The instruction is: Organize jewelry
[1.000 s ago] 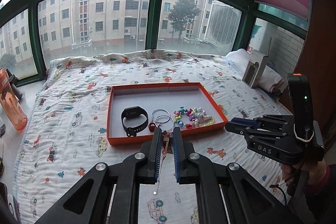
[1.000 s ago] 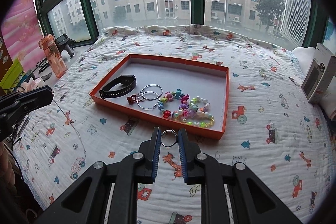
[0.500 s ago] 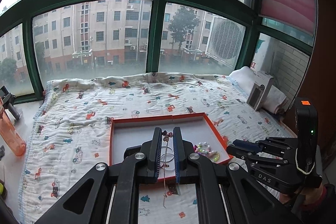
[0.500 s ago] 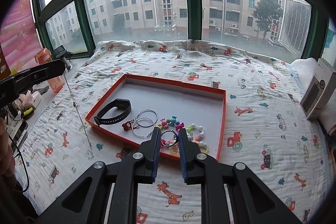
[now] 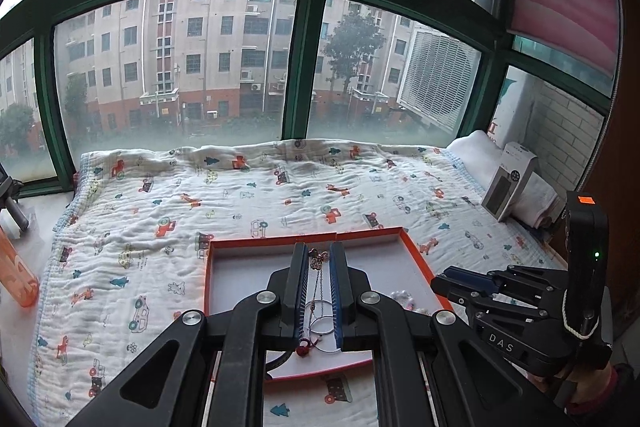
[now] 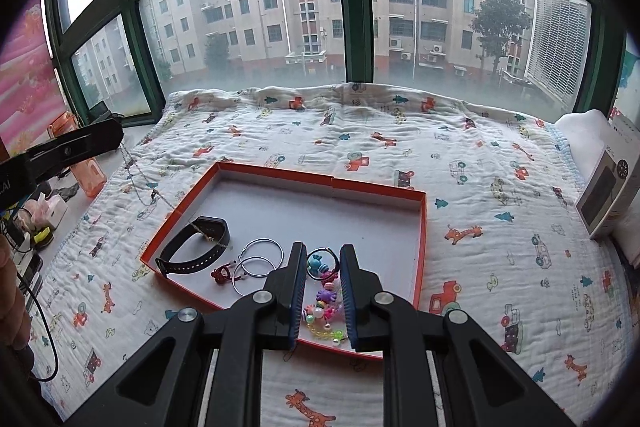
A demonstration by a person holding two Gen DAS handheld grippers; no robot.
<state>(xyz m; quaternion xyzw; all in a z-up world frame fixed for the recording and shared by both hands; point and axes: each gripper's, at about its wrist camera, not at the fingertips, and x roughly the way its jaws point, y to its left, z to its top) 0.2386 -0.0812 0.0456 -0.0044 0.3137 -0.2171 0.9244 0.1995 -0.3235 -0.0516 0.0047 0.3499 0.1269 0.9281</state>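
- The thin silver chain necklace with a little charm [image 5: 319,259] hung from the left gripper [image 5: 319,263], whose claw was pinched tight on it. The chain dangled over the flat orange cardboard tray with a white floor [image 6: 420,227], and its loose end trailed across the tray's left edge.
- The right gripper [image 6: 320,269] had its claw nearly closed on a small dark ring [image 6: 325,255], held over the tray's near edge.
- So, I think, the job was mostly done: two pieces were in the air and not yet put down.
- Already in the tray were one black rubber wristband [image 6: 196,245] near the left edge, two thin silver hoops [image 6: 256,261] beside it, one small red knot charm [image 6: 221,273], and a bunch of bright plastic beads [image 6: 322,297] by the near edge. I could not tell how many bead strings there were.
- The tray lay on a white quilt with little cars and giraffes [image 6: 480,187], and no loose jewelry showed on the quilt itself.
- One white box [image 6: 608,187] stood at the quilt's right edge, and one orange bottle [image 6: 86,163] beyond its left edge.
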